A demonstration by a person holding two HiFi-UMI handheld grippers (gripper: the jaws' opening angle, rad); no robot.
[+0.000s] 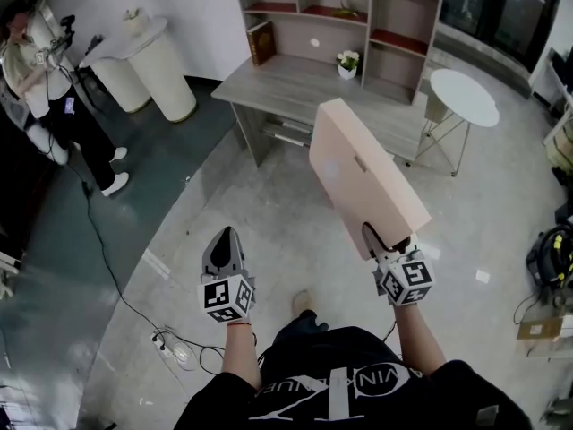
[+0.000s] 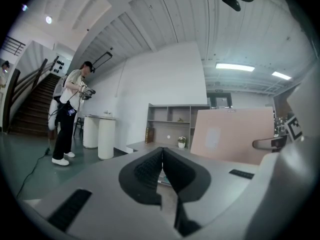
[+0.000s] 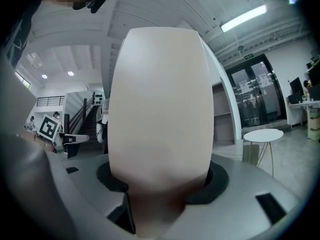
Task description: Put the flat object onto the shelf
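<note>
A flat pale pink box is held up in the air, edge on, by my right gripper, whose jaws are shut on its near end. In the right gripper view the box fills the middle and hides what lies ahead. My left gripper hangs lower left with its jaws shut and nothing between them. The grey shelf unit stands on a desk ahead; it also shows in the left gripper view, beside the box.
A book and a small potted plant sit at the shelf. A round white side table is to the right, white pedestals to the left. A person stands far left. Cables run over the floor.
</note>
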